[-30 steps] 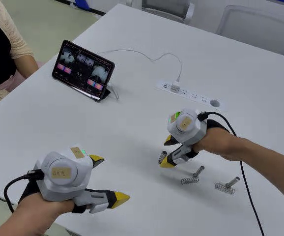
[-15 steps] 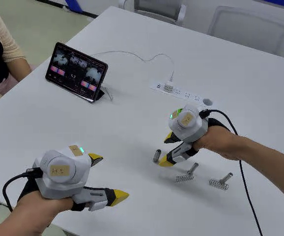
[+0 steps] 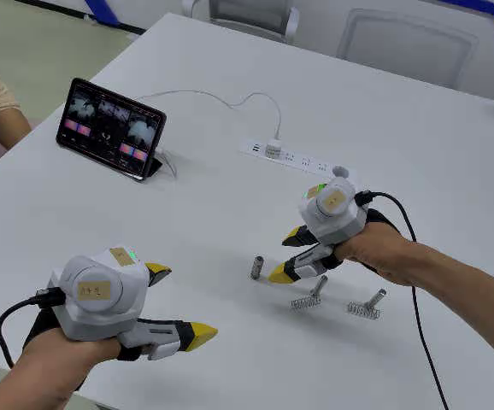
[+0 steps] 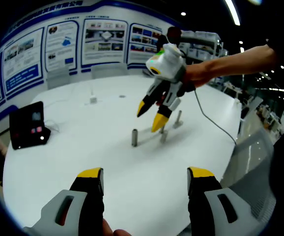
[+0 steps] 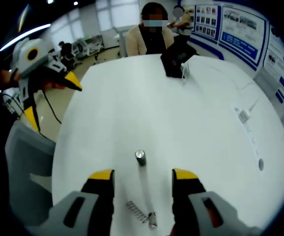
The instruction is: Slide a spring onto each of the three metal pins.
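A short upright pin stands on the white table, and its surface looks coiled like a spring. My right gripper is open just to the right of it, a small gap away, holding nothing. In the right gripper view the pin stands just ahead of the open gripper. Two more pins lean on the table to the right, each with a spring at its foot. My left gripper hovers open and empty at the near left. The left gripper view looks past the open left gripper at the pin.
A tablet stands propped at the far left. A white power strip with a plugged-in cable lies behind the pins. A person sits at the table's left side. Chairs stand along the far edge. The right gripper's black cable trails toward the near edge.
My right gripper has drawn back a little to the right, away from the upright pin. The left gripper has stayed in place. The head camera has shifted.
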Motion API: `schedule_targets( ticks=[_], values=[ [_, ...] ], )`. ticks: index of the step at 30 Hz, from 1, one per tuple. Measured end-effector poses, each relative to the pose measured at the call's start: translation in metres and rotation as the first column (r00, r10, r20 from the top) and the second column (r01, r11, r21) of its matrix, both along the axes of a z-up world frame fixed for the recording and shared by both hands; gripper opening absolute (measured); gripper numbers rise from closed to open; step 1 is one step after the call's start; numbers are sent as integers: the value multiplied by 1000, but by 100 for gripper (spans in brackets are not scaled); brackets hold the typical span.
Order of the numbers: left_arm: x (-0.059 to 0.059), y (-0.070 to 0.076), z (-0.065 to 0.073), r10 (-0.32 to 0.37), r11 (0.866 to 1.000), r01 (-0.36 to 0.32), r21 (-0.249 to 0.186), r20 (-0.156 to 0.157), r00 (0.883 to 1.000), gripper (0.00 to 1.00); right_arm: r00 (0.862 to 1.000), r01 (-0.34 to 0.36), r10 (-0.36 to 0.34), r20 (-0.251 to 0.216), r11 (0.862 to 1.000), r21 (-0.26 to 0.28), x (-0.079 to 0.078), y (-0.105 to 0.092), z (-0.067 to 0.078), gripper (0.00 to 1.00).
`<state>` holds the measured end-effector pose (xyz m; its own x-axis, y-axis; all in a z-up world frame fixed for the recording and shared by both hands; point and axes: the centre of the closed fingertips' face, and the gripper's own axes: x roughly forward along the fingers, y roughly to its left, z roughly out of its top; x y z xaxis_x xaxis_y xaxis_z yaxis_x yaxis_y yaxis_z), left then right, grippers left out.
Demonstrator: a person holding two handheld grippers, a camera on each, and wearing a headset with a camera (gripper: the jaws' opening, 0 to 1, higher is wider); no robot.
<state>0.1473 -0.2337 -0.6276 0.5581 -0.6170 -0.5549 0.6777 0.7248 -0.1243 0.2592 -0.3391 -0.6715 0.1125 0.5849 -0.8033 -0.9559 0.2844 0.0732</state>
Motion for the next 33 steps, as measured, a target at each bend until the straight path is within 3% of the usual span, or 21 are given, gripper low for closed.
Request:
schedule_targets(
  ticks=[12, 25, 33],
  values=[
    [5, -17, 2, -38, 999, 38, -3, 2, 999, 70, 989, 149, -149, -8, 981, 127, 2, -21, 18, 49],
    [11, -32, 0, -65, 998, 65, -12, -8, 998, 71, 975, 221, -224, -3, 961, 165, -6, -52, 24, 54],
    [14, -40, -1, -86, 996, 86, -8, -8, 996, 71, 968, 247, -251, -1, 953, 177, -19, -67, 25, 57]
  ],
)
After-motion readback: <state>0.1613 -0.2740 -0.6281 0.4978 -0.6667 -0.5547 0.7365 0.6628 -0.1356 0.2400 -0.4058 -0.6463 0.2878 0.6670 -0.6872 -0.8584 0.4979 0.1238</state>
